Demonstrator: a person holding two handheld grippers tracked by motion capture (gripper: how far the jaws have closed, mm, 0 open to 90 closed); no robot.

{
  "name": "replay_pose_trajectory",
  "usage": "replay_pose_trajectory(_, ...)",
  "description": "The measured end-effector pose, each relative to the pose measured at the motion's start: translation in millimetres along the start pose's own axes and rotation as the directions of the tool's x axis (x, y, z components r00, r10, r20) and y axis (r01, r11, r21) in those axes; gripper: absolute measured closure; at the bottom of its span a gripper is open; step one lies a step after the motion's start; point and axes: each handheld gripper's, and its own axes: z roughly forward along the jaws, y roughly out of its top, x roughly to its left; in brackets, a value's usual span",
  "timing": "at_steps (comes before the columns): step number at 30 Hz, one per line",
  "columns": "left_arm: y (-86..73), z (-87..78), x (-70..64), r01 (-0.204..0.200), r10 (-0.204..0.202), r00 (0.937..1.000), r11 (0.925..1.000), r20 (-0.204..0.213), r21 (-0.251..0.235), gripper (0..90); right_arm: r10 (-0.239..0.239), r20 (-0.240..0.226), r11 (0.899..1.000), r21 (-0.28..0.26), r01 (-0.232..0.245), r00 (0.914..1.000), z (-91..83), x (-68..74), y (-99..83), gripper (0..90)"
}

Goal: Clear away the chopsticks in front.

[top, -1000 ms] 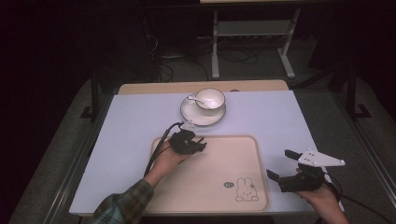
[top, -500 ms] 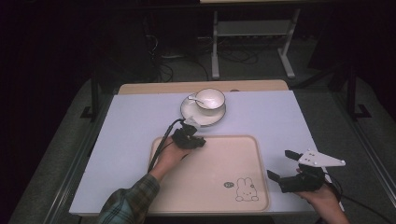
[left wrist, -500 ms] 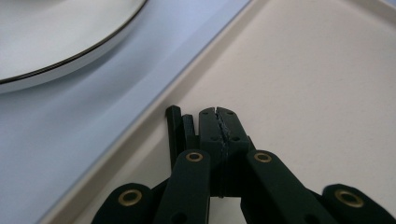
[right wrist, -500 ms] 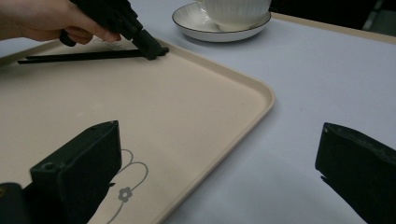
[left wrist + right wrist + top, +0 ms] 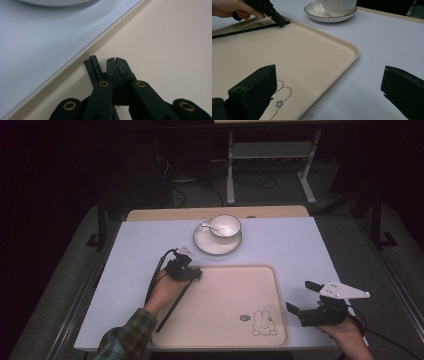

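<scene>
A tray (image 5: 225,320) lies at the table's (image 5: 300,245) near edge, with chopsticks (image 5: 172,305) in its left part (along the rim). Behind it stands a saucer (image 5: 216,245) bearing a cup (image 5: 225,226) with a spoon (image 5: 206,225) inside

Our left gripper (image 5: 196,275) sits left of centre, jaws pressed together and tipped down, our left hand (image 5: 165,287) behind it. Our right gripper (image 5: 299,297) hovers near right, jaws spread wide, pointing left.

I can't read any words or numbers here. The tray (image 5: 220,320) bears a small round mark beside a rabbit drawing, too tiny to read
</scene>
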Motion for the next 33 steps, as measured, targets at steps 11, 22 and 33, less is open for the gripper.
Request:
replay_pose_trajectory(11, -23.4, -23.2, 8.7, 0.031, -0.031, 0.9994, 0.9994, -0.015, 0.012, 89.5, -0.002, 0.0, 1.0, 0.002, 0.002, 1.0, -0.1, 0.6, 0.1, 0.0)
replay_pose_trajectory(22, -43.7, -44.7, 24.3, 0.083, -0.082, 0.9953, 0.9965, -0.051, 0.009, 89.5, -0.003, 0.002, 1.0, -0.001, 0.003, 1.0, -0.9, 0.8, 0.1, 0.0)
replay_pose_trajectory(33, -45.4, -52.7, 26.5, 0.087, -0.087, 0.9952, 0.9961, -0.043, -0.011, 86.2, -0.006, 0.003, 1.0, -0.002, 0.006, 1.0, -0.9, 1.5, 0.4, 0.0)
